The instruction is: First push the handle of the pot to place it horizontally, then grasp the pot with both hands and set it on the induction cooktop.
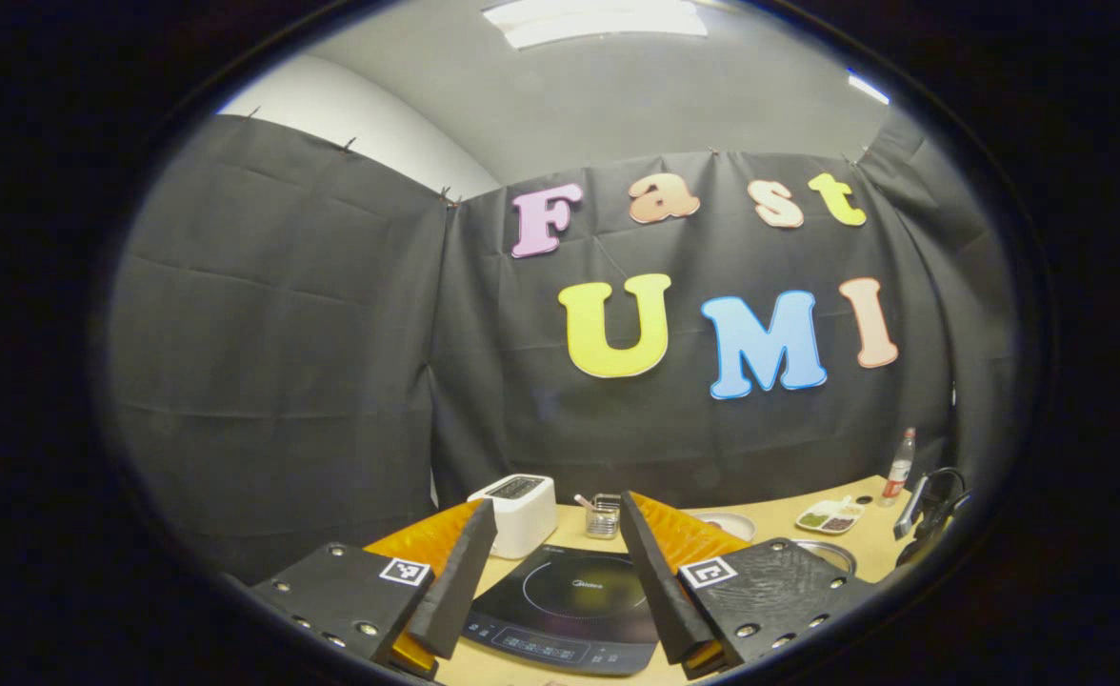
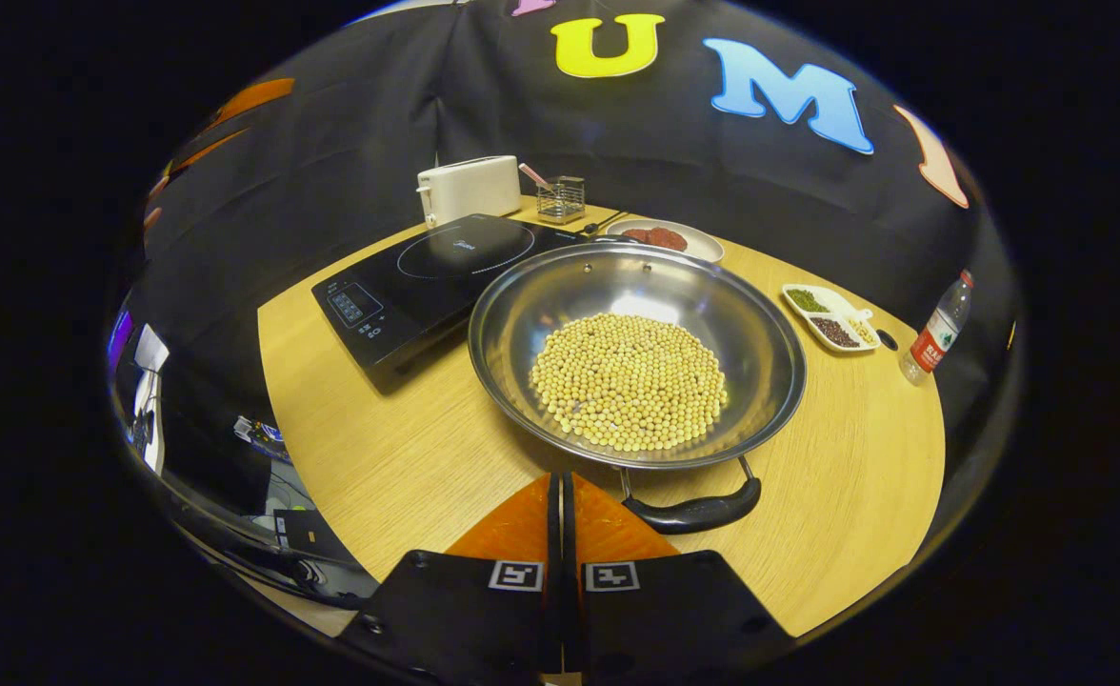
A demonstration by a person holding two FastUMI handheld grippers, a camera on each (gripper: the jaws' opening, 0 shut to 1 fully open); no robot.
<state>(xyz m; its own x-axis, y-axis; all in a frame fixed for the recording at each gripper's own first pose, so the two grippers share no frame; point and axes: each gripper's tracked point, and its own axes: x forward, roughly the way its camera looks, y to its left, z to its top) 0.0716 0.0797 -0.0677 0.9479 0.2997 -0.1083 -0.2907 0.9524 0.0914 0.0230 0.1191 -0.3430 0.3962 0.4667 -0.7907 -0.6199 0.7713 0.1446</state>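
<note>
A wide steel pot full of yellow beans sits on the round wooden table. Its near black handle points toward the table's front edge, a little right of my right gripper, which is shut on nothing and hovers just short of the pot's rim. The black induction cooktop lies left of the pot and touches or nearly touches it. My left gripper is open and held high, with the cooktop below between its fingers. A sliver of the pot's rim shows at the right.
Behind the cooktop stand a white toaster and a small wire holder. A plate of red food, a divided dish and a plastic bottle sit at the back right. Black cloth walls close the booth.
</note>
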